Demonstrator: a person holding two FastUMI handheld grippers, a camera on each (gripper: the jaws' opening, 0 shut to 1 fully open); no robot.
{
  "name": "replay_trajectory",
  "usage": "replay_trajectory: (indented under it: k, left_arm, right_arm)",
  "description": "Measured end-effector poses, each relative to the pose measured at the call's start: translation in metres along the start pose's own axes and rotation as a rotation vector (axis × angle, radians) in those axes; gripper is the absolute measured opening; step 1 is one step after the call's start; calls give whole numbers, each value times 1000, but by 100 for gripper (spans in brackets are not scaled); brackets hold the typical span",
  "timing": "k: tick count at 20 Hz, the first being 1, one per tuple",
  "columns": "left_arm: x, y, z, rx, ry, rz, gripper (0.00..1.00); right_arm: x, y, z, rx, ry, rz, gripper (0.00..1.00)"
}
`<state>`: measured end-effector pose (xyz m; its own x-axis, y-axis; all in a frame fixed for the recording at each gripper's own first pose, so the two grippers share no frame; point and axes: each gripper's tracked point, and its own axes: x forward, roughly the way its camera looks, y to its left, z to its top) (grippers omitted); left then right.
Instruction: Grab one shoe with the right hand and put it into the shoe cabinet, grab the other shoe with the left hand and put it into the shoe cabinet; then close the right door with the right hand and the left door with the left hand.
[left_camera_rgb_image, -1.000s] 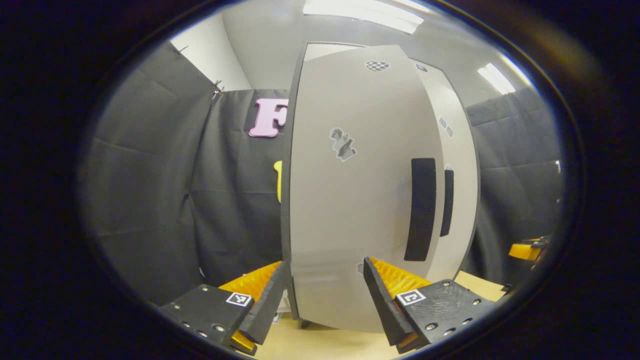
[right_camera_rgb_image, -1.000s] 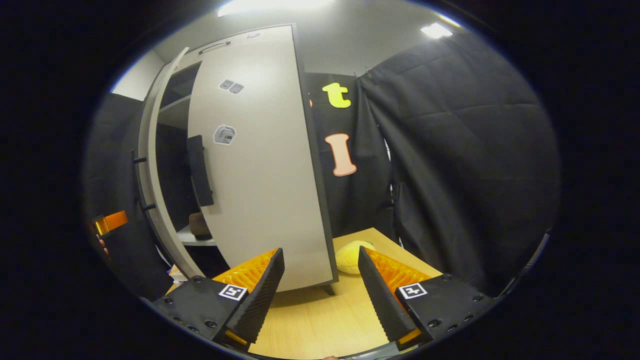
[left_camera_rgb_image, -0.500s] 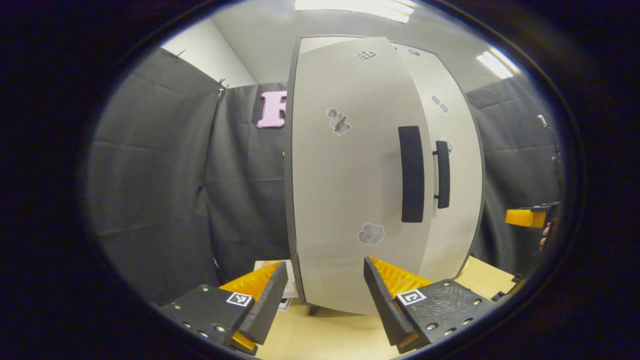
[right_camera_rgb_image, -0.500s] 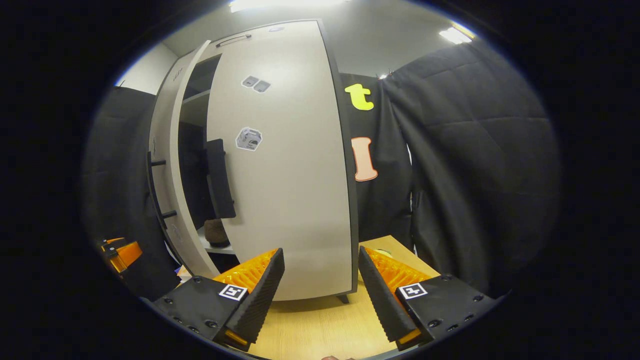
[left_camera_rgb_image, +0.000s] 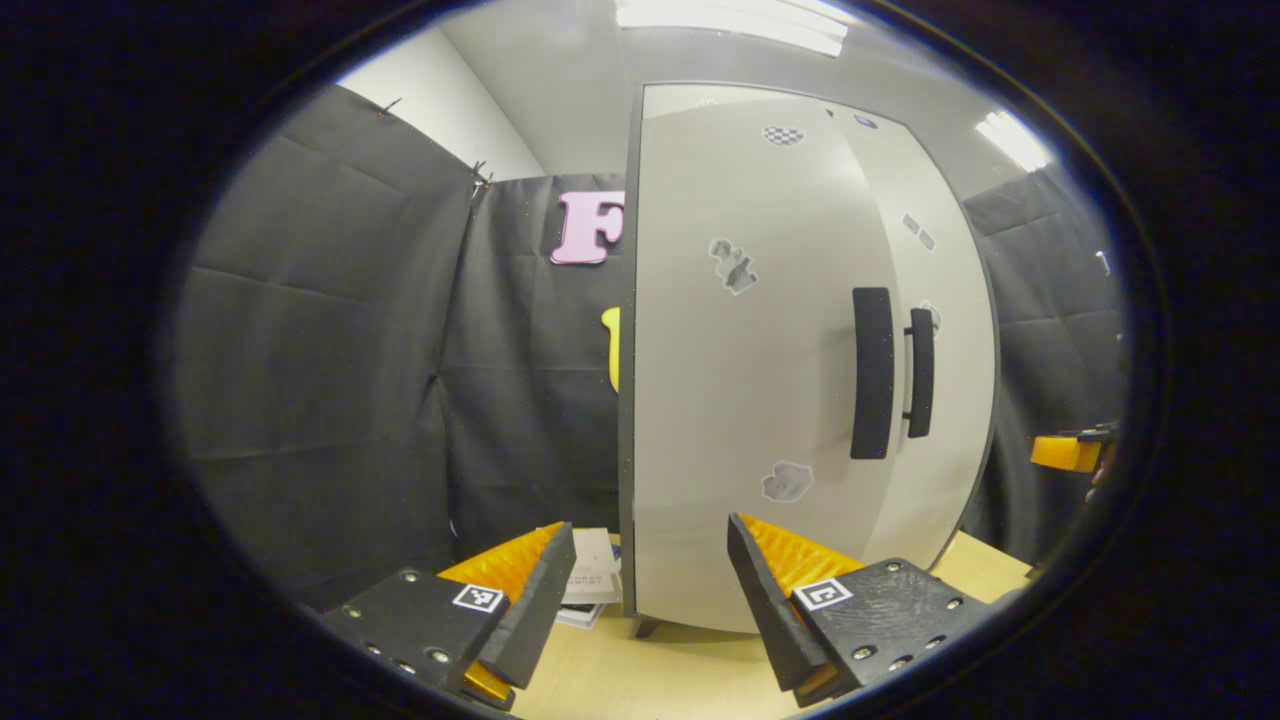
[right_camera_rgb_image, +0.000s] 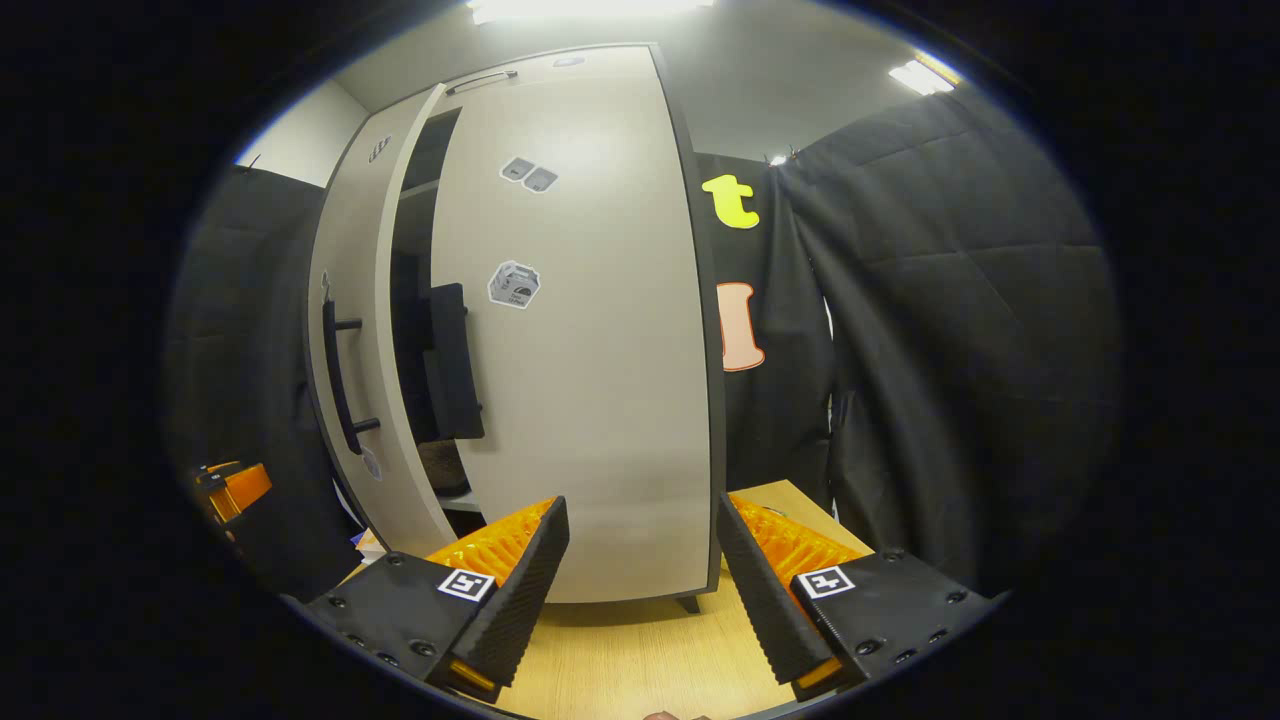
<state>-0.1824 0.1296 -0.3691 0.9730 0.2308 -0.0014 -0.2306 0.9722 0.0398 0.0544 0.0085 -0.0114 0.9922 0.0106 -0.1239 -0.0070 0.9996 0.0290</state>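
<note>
Your left gripper (left_camera_rgb_image: 645, 585) is held level, low over the wooden table (left_camera_rgb_image: 640, 680), its jaws spread wide with nothing between them, pointing at the shoe cabinet (left_camera_rgb_image: 800, 360). Straight ahead of the jaws stands the left door (left_camera_rgb_image: 740, 400), its bottom edge just beyond your fingertips and not touching them; its dark handle (left_camera_rgb_image: 872, 372) sits up and to the right of the jaws. A stack of papers (left_camera_rgb_image: 592, 580) lies on the table just past the left finger, beside the cabinet's corner. Far off to the right of the jaws you can see part of your other gripper (left_camera_rgb_image: 1068, 452). Your right gripper (right_camera_rgb_image: 642, 580) is also level and low over the table (right_camera_rgb_image: 640, 665), jaws released and empty, facing the right door (right_camera_rgb_image: 580, 380), whose lower edge hangs just ahead of the fingertips. To the upper left of these jaws the left door (right_camera_rgb_image: 345, 350) stands ajar, leaving a dark gap through which a shoe (right_camera_rgb_image: 440, 465) shows dimly on a shelf inside; whether the second shoe is in there cannot be told. Compared with a second ago, the right door has swung nearly shut, the gap between the doors has narrowed greatly, and the yellow thing that lay on the table past the right door is now hidden. The left gripper has drawn back a little from its door.
</note>
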Motion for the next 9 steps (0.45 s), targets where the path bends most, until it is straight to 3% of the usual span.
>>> replay_trajectory:
  k: [4, 5, 6, 9]
  left_arm:
    - [-1, 3, 4, 13, -11, -2, 95]
    - [-2, 3, 2, 1, -8, -6, 88]
    - [-3, 2, 0, -13, -7, -10, 88]
    - [-2, 8, -8, -46, 16, 27, 88]
  right_arm:
    - [0, -3, -1, 0, -1, -1, 94]
    - [-1, -4, -1, 3, -4, -1, 94]
    - [0, -5, 0, 4, -8, -2, 94]
    - [1, -9, -1, 6, -6, -8, 94]
